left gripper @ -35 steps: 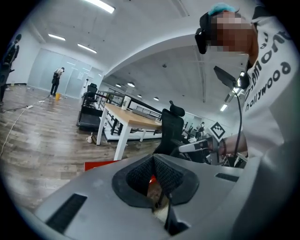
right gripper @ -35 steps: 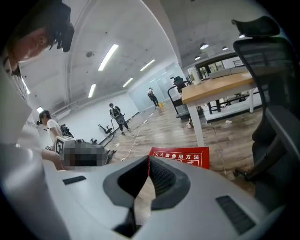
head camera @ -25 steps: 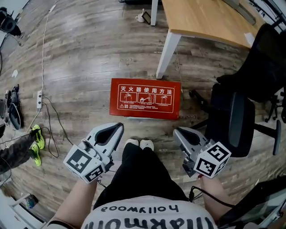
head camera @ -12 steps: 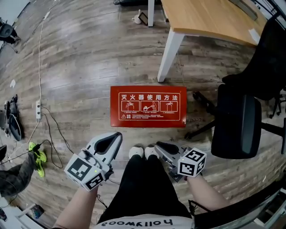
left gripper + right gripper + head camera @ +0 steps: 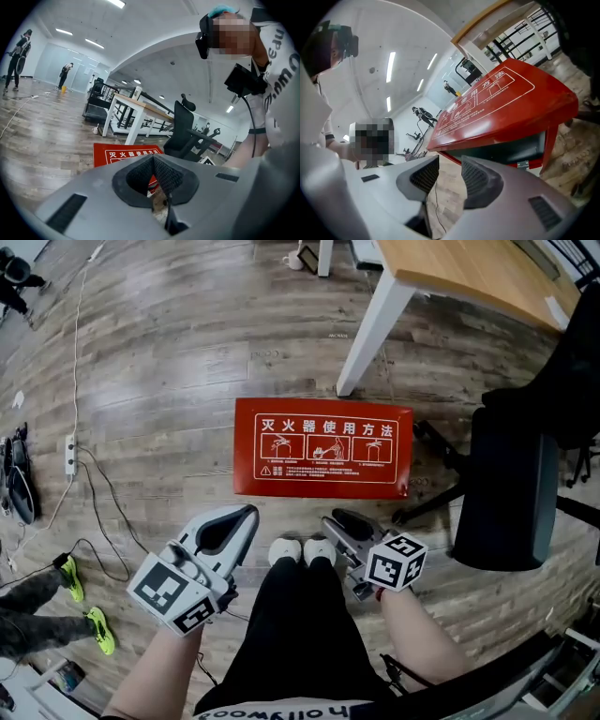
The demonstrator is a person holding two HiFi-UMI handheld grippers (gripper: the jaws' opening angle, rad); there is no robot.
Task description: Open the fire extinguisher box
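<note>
One slip looked likely: the right hand-held gripper (image 5: 339,521), jaws just opened on nothing, faced the smooth lid edge of the fire extinguisher box (image 5: 323,446) just ahead, while the left hand-held gripper (image 5: 246,514) was clenched, empty.

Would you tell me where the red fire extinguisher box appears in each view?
Head view: box at centre, beyond the shoes.
Left gripper view: box low, left of centre.
Right gripper view: box fills the upper right.
Shared landmark: wooden desk behind it.
</note>
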